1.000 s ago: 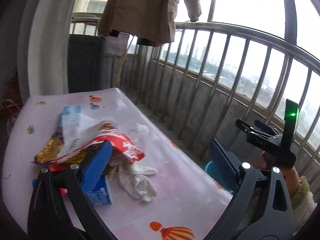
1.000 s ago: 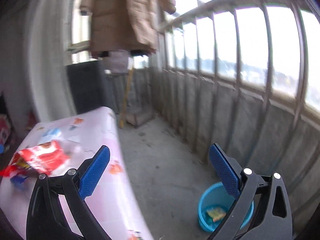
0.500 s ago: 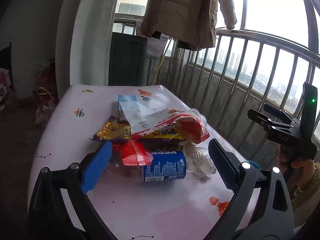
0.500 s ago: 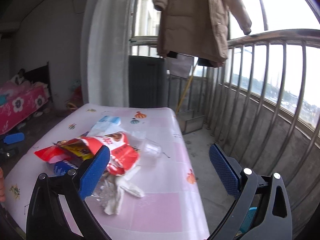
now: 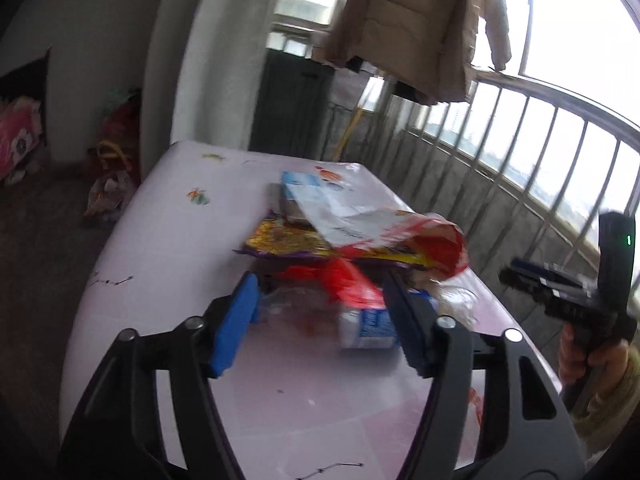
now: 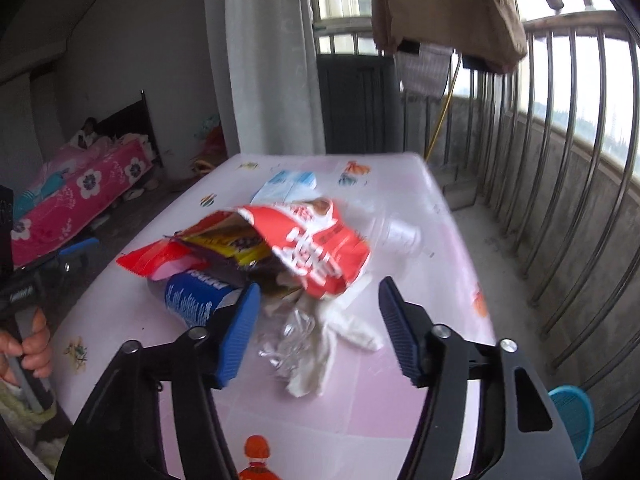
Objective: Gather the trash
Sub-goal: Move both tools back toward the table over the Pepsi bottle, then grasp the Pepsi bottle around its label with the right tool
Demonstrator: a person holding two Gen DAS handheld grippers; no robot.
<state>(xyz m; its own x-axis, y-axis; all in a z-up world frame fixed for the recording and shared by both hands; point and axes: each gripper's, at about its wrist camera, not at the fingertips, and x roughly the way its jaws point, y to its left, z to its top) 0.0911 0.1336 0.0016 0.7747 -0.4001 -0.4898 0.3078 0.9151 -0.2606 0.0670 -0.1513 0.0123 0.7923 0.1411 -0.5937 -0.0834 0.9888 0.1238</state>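
Within the last second both views have been swung from the railing onto the trash pile (image 6: 276, 252) heaped mid-tabletop (image 5: 168, 240), and the left claw (image 5: 320, 324) and right claw (image 6: 318, 332), jaws apart and empty, are now framing it for pickup.

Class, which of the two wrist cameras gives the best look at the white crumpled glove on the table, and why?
The right wrist view: the white glove lies in the open on the table between the open right gripper fingers. In the left wrist view it is almost entirely hidden behind the left gripper finger.
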